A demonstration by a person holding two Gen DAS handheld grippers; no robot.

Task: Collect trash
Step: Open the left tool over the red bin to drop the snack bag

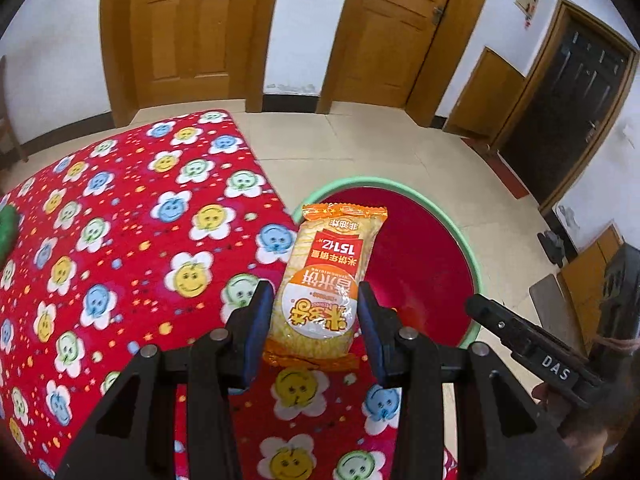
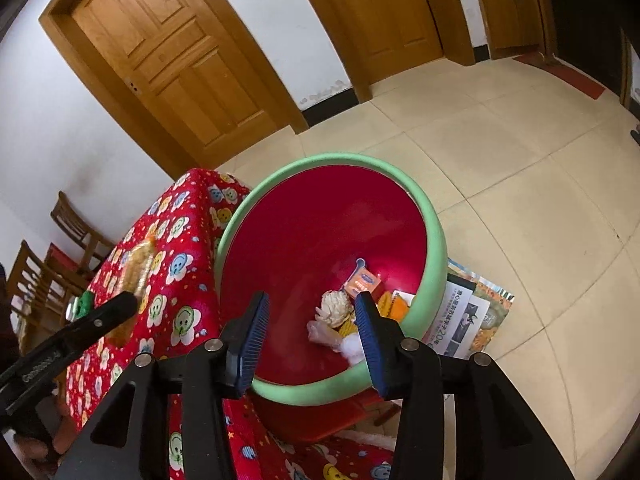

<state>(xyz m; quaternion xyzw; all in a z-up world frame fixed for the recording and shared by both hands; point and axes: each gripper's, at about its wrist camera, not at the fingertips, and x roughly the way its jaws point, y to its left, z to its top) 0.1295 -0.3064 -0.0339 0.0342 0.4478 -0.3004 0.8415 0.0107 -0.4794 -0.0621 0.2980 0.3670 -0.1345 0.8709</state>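
Holding an orange rice-cracker packet (image 1: 320,284) between its blue pads (image 1: 256,332), the left gripper (image 1: 312,320) sits over the table edge; jaws clamped on the packet's lower half, the upper half reaching out over the bin's green rim (image 1: 460,240). Table covered by a red flower-print cloth (image 1: 120,240). Right gripper (image 2: 310,324) hangs above the red bin (image 2: 320,216), jaws apart, nothing between them. Bin stands on the floor just beside the table; inside, at the bottom: an orange carton (image 2: 362,282), crumpled white wrappers (image 2: 336,308). Printed paper (image 2: 468,320) lies on the tiles against the bin.
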